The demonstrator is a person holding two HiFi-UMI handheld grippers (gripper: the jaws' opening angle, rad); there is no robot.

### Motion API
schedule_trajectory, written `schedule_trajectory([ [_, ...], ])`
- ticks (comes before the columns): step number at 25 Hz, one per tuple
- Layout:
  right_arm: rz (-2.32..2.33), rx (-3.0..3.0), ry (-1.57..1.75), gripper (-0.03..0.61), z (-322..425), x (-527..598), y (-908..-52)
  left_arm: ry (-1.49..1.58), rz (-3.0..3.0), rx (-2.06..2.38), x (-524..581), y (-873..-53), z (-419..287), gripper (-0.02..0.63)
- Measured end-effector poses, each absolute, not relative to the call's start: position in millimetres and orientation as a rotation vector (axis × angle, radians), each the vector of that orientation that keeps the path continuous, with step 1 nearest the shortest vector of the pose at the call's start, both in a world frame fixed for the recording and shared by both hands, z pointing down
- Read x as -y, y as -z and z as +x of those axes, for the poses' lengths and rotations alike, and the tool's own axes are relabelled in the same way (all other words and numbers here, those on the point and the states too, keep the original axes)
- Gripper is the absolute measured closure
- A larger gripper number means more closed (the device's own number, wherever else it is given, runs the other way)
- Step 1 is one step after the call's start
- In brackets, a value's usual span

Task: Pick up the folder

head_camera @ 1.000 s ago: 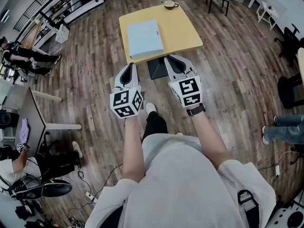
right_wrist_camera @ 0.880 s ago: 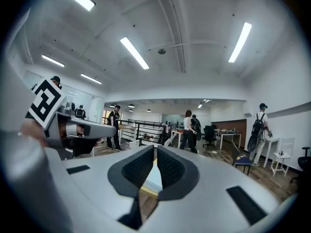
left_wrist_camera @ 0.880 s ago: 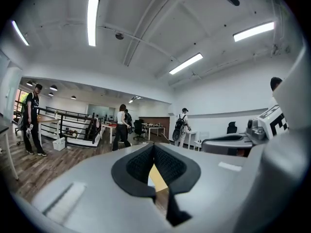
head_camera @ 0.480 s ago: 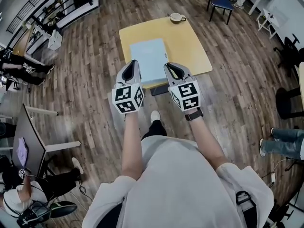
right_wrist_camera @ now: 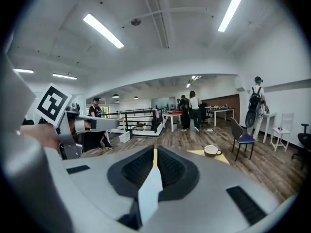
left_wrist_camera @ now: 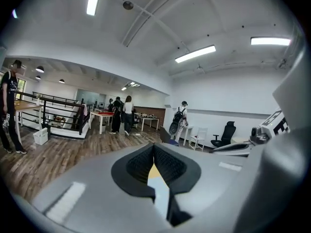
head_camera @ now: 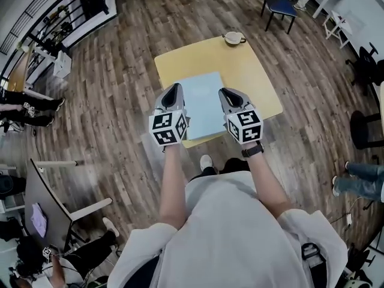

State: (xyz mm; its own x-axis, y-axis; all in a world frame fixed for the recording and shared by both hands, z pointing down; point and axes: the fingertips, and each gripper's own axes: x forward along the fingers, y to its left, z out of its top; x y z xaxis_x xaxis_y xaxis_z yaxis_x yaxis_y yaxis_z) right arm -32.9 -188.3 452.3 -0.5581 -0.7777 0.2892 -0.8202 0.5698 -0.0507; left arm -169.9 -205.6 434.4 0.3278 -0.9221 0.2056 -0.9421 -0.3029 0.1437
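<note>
A pale blue folder (head_camera: pixel 202 102) lies flat on a small yellow table (head_camera: pixel 258 80), near its front edge. My left gripper (head_camera: pixel 174 89) hovers over the folder's left edge and my right gripper (head_camera: pixel 225 92) over its right edge. Both point forward, nearly level, with the jaws pressed together and nothing between them. In the left gripper view a sliver of the folder (left_wrist_camera: pixel 156 182) and of the table shows through the slit of the shut jaws of the left gripper (left_wrist_camera: pixel 154 147). The right gripper (right_wrist_camera: pixel 155 150) shows the folder (right_wrist_camera: pixel 148 191) the same way.
A white cup (head_camera: pixel 234 38) on a saucer stands at the table's far corner, also the cup (right_wrist_camera: pixel 212 150) in the right gripper view. A blue chair (head_camera: pixel 278 3) stands beyond the table. Other tables, chairs and several people are around the room on the wooden floor.
The table and folder have come closer as I walked forward. Both grippers, earlier short of the table's front edge, now reach over the folder's sides. The jaws stayed shut.
</note>
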Motion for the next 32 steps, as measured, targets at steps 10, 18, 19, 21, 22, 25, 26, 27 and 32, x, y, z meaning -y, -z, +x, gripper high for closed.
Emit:
schedule_trajectory([
  [10,1.274,2.411,-0.455,0.552,-6.0,253.5,-542.1,-0.346,2.194,1.599,252.0,-535.7,-163.4,0.600],
  [18,1.130,2.320,-0.603,0.551,3.8,268.3,-609.3,-0.391,1.979,1.514,253.4,-611.5,-174.6,0.569],
  [19,1.107,2.311,-0.619,0.551,2.5,267.1,-616.6,-0.401,1.963,1.499,251.6,-618.8,-174.4,0.555],
  [21,1.057,2.300,-0.644,0.551,-1.1,264.2,-629.5,-0.414,1.929,1.477,247.0,-632.9,-174.5,0.538],
  [22,1.037,2.294,-0.655,0.549,-2.3,263.3,-635.3,-0.421,1.912,1.470,244.8,-639.7,-174.9,0.529],
  [25,1.005,2.267,-0.695,0.479,-3.7,262.6,-651.7,-0.437,1.856,1.449,238.2,-658.0,-179.8,0.506],
  [26,0.998,2.255,-0.708,0.449,-3.6,261.9,-657.0,-0.437,1.836,1.442,235.8,-662.9,-182.3,0.497],
  [27,0.991,2.242,-0.720,0.438,-3.3,261.3,-662.5,-0.436,1.818,1.434,233.9,-667.1,-184.9,0.484],
  [32,0.993,2.191,-0.794,0.363,0.9,263.3,-687.9,-0.442,1.761,1.382,229.6,-687.1,-194.0,0.383],
])
